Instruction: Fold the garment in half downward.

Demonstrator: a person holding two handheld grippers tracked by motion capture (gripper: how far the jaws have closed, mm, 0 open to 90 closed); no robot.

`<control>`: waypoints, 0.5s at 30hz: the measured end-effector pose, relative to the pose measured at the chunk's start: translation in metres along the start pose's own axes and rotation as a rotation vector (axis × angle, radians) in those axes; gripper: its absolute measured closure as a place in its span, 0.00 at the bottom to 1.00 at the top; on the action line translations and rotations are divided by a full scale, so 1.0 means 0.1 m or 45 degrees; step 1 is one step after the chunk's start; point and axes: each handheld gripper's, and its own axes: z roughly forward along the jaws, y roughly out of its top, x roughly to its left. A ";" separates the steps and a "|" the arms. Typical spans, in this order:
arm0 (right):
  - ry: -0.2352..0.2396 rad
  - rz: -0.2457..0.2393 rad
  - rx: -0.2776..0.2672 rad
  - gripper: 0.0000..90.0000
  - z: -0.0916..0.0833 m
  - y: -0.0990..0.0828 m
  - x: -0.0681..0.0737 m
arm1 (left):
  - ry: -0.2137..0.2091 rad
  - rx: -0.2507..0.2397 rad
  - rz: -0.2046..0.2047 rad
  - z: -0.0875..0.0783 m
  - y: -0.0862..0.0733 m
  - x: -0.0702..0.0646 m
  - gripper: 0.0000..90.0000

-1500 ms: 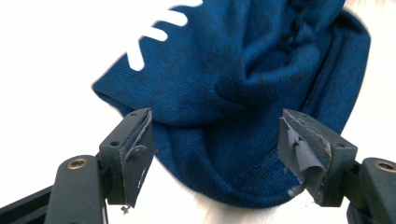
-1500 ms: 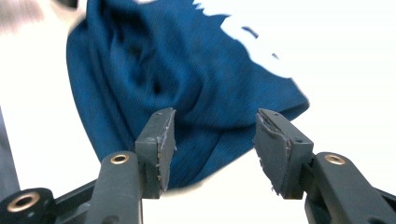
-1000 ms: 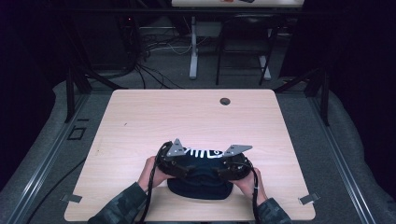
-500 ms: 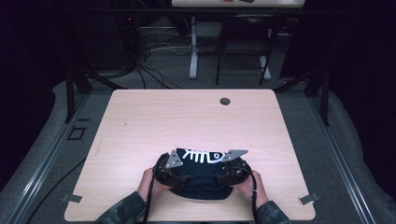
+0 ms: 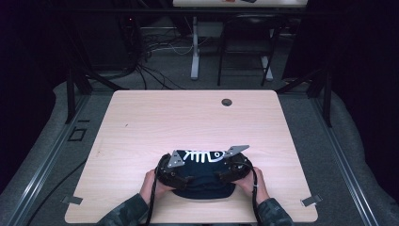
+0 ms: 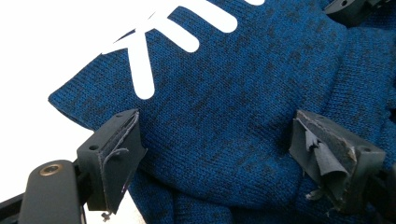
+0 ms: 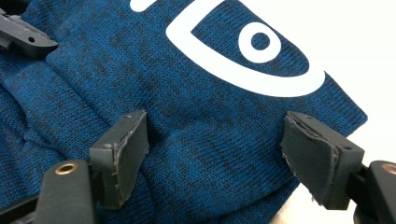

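A dark blue knit garment (image 5: 202,175) with a white fish-skeleton print (image 5: 203,155) lies near the front edge of the wooden table (image 5: 155,122). The left gripper (image 5: 178,175) sits at the garment's left side and the right gripper (image 5: 230,172) at its right, each held by a hand. In the left gripper view the blue knit (image 6: 224,107) spreads between and under the wide-apart pads (image 6: 114,154), and the gripper (image 6: 215,158) is open. In the right gripper view the fish's eye print (image 7: 259,44) lies beyond the gripper (image 7: 215,158), also open over the knit (image 7: 187,121).
A small round dark grommet (image 5: 227,101) sits near the table's far edge. Bare wood (image 5: 188,117) stretches beyond the garment. Behind the table stand desk legs and cables (image 5: 155,47) on the floor. Tape marks (image 5: 311,200) flank the front corners.
Both grippers and the garment have shifted a little toward the table's front edge, and the fish print shows more fully between the two grey plates.
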 end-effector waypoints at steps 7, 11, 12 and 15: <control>-0.033 0.003 -0.003 0.19 -0.03 -0.05 0.04 | -0.014 0.002 -0.004 -0.02 -0.02 -0.06 0.20; -0.040 0.001 0.002 0.16 -0.05 -0.08 0.06 | -0.013 0.003 0.003 -0.04 -0.04 -0.12 0.20; -0.042 0.001 0.000 0.15 -0.05 -0.09 0.07 | -0.014 0.003 0.000 -0.05 -0.04 -0.12 0.20; -0.051 0.001 -0.006 0.14 -0.05 -0.09 0.08 | -0.017 0.005 -0.001 -0.05 -0.04 -0.13 0.20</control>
